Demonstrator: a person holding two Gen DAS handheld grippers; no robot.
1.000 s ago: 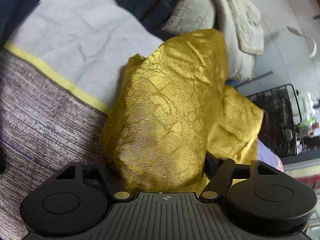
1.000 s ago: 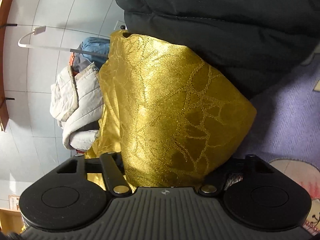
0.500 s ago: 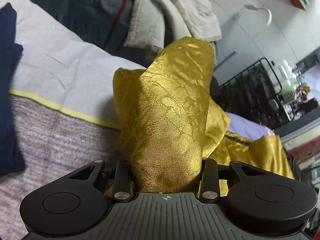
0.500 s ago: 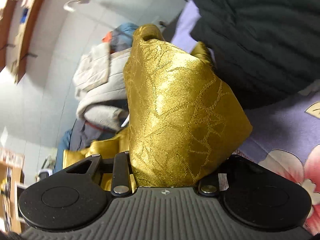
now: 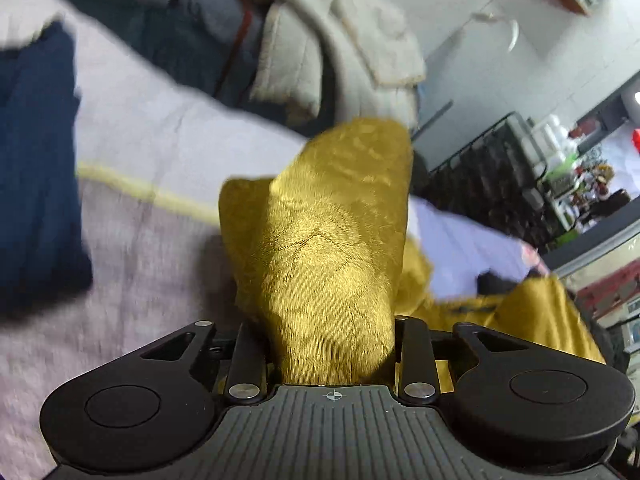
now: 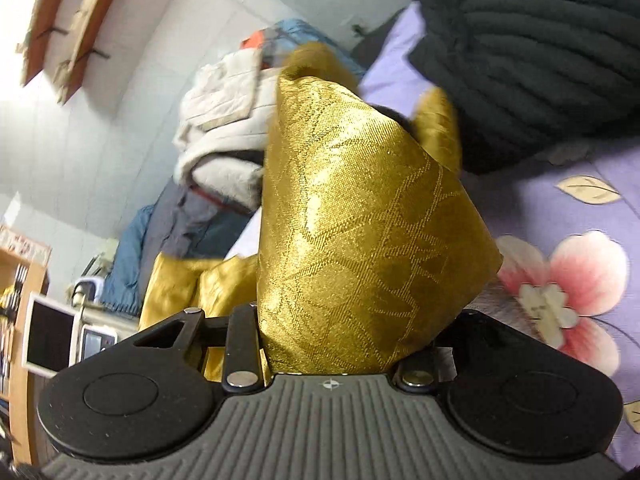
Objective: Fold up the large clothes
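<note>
A gold brocade garment (image 5: 336,240) rises in a bunched peak between the jaws of my left gripper (image 5: 332,344). Those jaws are closing and pinch the cloth, which hides the fingertips. More of the garment trails off to the lower right. In the right wrist view the same gold garment (image 6: 360,240) stands as a pointed fold in my right gripper (image 6: 332,348), which is shut on it. Its fingertips are also covered by the cloth. Both held folds hang above the bed.
A pale sheet with a yellow stripe (image 5: 160,132) covers the bed, and a navy garment (image 5: 36,184) lies at the left. Beige padded jackets (image 5: 332,52) are piled behind, next to a black wire rack (image 5: 480,184). A black knitted garment (image 6: 532,52) lies on the lilac floral sheet (image 6: 580,208).
Both grippers have risen with the gold cloth and rolled, so the room tilts in both views. The jaws of both have narrowed on the bunched fabric.
</note>
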